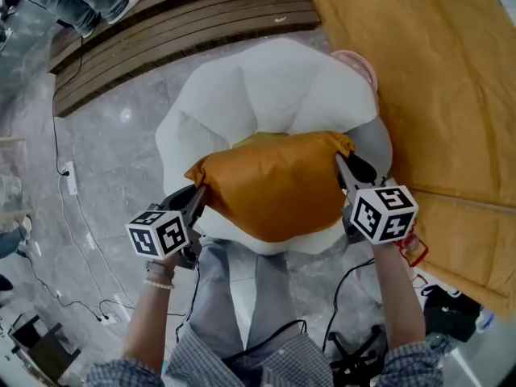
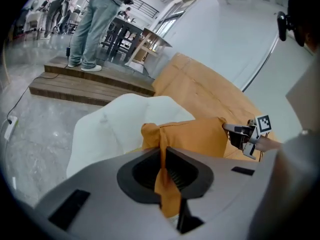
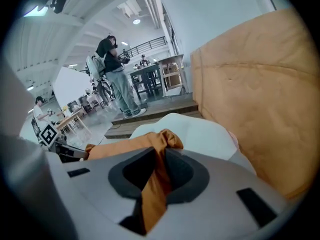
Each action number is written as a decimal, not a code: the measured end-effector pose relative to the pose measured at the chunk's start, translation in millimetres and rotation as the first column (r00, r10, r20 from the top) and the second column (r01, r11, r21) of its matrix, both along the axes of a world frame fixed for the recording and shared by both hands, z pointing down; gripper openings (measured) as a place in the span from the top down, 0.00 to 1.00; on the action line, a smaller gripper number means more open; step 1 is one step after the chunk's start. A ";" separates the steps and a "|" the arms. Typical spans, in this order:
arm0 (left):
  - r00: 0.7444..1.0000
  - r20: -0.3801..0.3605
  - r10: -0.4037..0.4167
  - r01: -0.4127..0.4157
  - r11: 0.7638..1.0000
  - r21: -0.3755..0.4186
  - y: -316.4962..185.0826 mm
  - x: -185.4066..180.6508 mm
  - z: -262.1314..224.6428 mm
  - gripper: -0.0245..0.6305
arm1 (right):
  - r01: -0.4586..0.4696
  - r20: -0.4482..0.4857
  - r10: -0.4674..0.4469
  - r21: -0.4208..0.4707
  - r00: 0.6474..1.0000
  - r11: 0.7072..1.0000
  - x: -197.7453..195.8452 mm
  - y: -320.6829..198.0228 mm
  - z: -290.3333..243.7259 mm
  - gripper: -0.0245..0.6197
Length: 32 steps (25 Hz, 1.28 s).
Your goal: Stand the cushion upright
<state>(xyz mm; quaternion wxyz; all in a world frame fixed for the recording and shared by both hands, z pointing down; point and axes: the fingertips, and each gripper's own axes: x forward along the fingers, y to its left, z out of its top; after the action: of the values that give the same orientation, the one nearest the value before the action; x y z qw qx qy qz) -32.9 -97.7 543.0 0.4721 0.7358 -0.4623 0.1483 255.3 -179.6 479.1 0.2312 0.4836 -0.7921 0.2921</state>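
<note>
An orange cushion [image 1: 274,185] hangs lifted over a white padded seat [image 1: 266,83]. My left gripper [image 1: 199,193] is shut on the cushion's left corner, and its fabric [image 2: 162,179] runs pinched between the jaws in the left gripper view. My right gripper [image 1: 342,164] is shut on the right corner, where a fold of cloth [image 3: 152,186] is clamped in the right gripper view. The cushion stretches level between both grippers. From the left gripper view the right gripper [image 2: 235,130] shows at the far corner.
A large tan mattress-like pad [image 1: 427,95] leans at the right. Wooden steps [image 1: 177,31] lie behind the white seat. Cables [image 1: 68,180] trail on the grey floor at the left. People stand in the background by tables [image 3: 160,76].
</note>
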 end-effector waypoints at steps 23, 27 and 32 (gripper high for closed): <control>0.983 0.146 0.106 -0.145 0.946 0.290 -220.3 69.8 -54.1 0.90 | -0.189 0.032 0.188 0.029 0.982 0.982 85.7 -96.7 18.6 0.87; 0.980 0.187 0.064 -0.122 0.940 0.319 -242.4 81.0 -36.3 0.90 | -0.161 -0.029 0.162 0.050 0.986 0.986 96.4 -120.3 37.1 0.86; 0.976 0.219 -0.008 -0.068 0.939 0.338 -274.5 88.0 -27.2 0.90 | -0.161 -0.056 0.166 0.074 0.985 0.984 104.0 -156.0 55.4 0.86</control>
<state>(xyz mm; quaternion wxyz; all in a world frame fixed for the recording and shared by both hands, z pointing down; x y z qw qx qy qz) 55.1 -372.2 515.8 0.2812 0.7930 -0.5186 0.1520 359.2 -335.6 534.5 0.2138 0.5635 -0.7518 0.2674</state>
